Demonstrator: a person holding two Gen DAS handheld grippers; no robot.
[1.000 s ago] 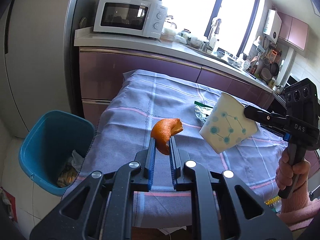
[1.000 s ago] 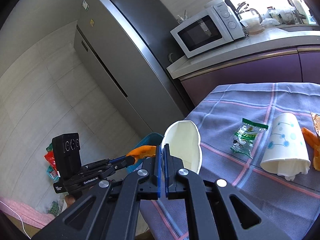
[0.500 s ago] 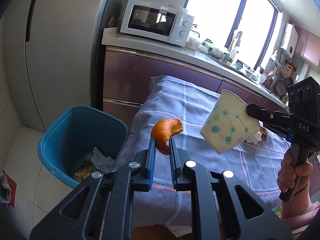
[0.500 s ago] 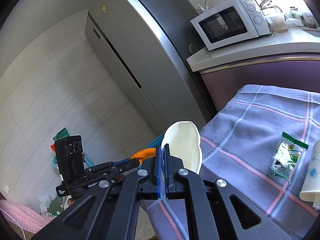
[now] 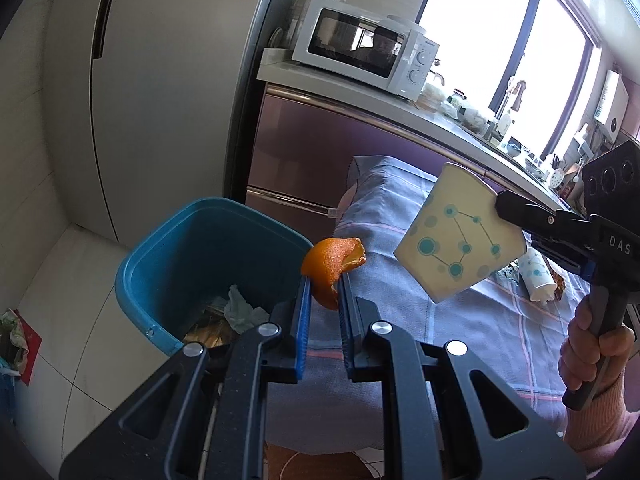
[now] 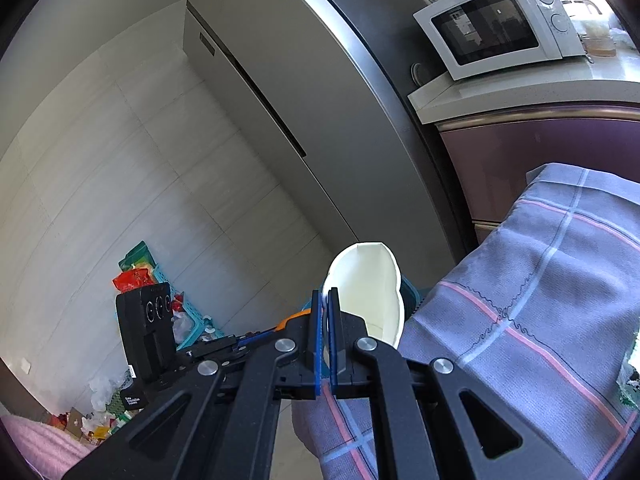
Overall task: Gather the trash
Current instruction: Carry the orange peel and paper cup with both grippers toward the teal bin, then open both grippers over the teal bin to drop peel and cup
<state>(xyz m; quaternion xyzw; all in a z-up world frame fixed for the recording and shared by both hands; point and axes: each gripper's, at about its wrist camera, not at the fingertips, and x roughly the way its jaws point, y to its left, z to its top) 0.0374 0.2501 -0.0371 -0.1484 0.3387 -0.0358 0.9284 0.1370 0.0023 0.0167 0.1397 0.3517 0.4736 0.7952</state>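
Observation:
My left gripper (image 5: 324, 280) is shut on an orange peel (image 5: 332, 264) and holds it in the air at the near right rim of the blue trash bin (image 5: 168, 256), which stands on the floor and holds crumpled trash. My right gripper (image 6: 325, 300) is shut on the wall of a white paper cup with teal dots (image 5: 456, 240), squashed flat at the rim (image 6: 368, 288), and holds it above the table's left end. A second dotted cup (image 5: 538, 280) lies on its side on the table.
The table wears a purple checked cloth (image 5: 472, 328). A wrapper (image 6: 630, 380) lies on it at the right edge. A tall grey fridge (image 5: 160, 80) stands behind the bin. A microwave (image 5: 360, 48) sits on the purple counter. Bags and a crate (image 6: 152, 280) clutter the floor.
Both grippers have swung left from over the table towards the bin, carrying the peel and the cup. The bin is now larger and closer to the peel.

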